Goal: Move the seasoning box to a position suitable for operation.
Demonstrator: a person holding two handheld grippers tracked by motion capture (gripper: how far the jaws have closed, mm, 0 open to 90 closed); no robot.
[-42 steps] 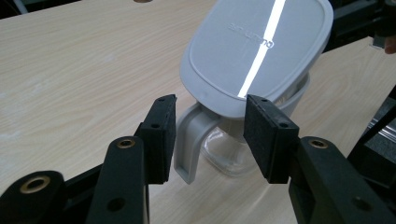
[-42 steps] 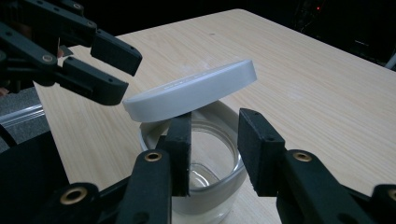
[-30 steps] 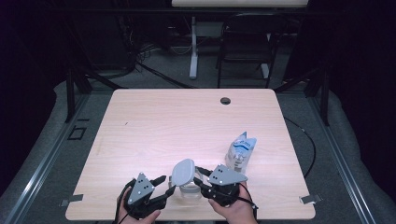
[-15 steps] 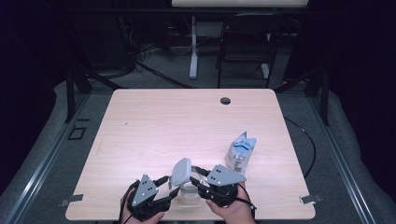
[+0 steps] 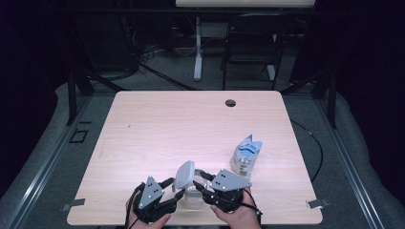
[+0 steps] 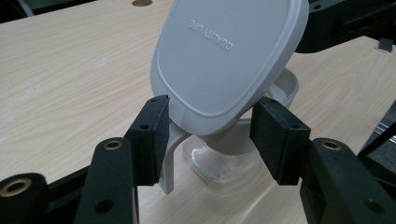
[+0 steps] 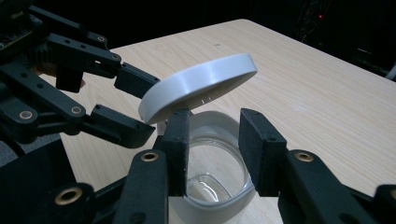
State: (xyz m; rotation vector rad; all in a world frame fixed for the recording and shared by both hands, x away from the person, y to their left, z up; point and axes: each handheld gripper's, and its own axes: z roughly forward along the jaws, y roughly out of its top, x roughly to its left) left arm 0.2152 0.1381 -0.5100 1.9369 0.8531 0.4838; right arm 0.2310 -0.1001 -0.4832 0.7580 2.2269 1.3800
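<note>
A: What sort of place is this?

B: A lab or recording studio, I'd say. The pale wood bench (image 5: 200,124) stands alone on grey carpet (image 5: 43,157), walled in by black curtains (image 5: 367,71).

A: Anything else?

B: Loose cables (image 5: 148,62) across the floor behind, a black metal frame (image 5: 71,93) at the corners, tape marks (image 5: 71,206) by the bench, and an empty chair (image 5: 248,52) at a second table (image 5: 243,3).

A dim room around our pale wooden table (image 5: 157,124)

We see dark grey carpet (image 5: 43,157), a black chair (image 5: 248,57) and a white table leg (image 5: 197,47) behind, cables on the floor (image 5: 143,52), light pooling on the tabletop.
</note>
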